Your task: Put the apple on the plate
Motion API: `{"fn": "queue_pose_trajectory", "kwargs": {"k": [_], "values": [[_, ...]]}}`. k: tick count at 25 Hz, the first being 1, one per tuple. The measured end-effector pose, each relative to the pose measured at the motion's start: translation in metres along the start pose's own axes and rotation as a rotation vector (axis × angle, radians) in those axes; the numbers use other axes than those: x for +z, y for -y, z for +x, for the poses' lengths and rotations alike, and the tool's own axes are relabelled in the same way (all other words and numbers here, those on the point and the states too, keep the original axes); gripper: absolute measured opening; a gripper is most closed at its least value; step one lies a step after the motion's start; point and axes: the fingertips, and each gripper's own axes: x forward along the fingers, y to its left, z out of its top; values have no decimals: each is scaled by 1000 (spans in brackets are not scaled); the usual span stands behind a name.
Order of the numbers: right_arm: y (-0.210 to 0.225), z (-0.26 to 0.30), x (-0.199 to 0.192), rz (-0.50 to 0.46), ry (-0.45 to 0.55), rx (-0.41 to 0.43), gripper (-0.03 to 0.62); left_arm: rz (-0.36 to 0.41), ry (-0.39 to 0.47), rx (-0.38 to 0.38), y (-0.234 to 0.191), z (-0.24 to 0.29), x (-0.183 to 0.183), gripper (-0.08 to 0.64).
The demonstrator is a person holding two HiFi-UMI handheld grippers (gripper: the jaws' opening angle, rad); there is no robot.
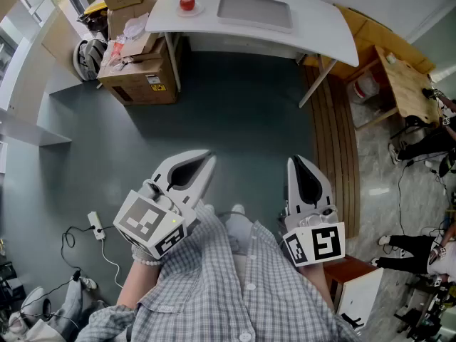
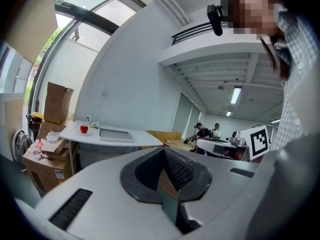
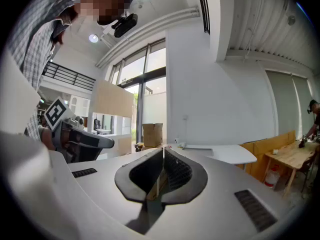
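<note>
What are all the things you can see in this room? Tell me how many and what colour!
round red apple: one, red, on the small plate
small round plate: one, whitish, table's left end
curved white table: one, white, far side of the room
flat grey tray: one, grey, mid-table
cardboard boxes: at least two, brown, left of the table
wooden table: one, light brown, right
power strip: one, white, floor, left
left gripper: one, white, jaws together, empty
right gripper: one, white, jaws together, empty
</note>
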Motion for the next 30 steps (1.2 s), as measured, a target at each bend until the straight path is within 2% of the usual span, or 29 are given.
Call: {"fn": "queue_pose_trajectory", "kwargs": {"k": [11,17,30], "values": [[-1,5,-4,-7,-22,-12,26,4,-6,-7,-5,1,-1,8],[-14,10,-5,-53,-43,0,28,13,1,-4,-14,-7,1,8],[-49,22,-8,44,-7,-21,27,37,19,5,-48,-42,3,8]]}}
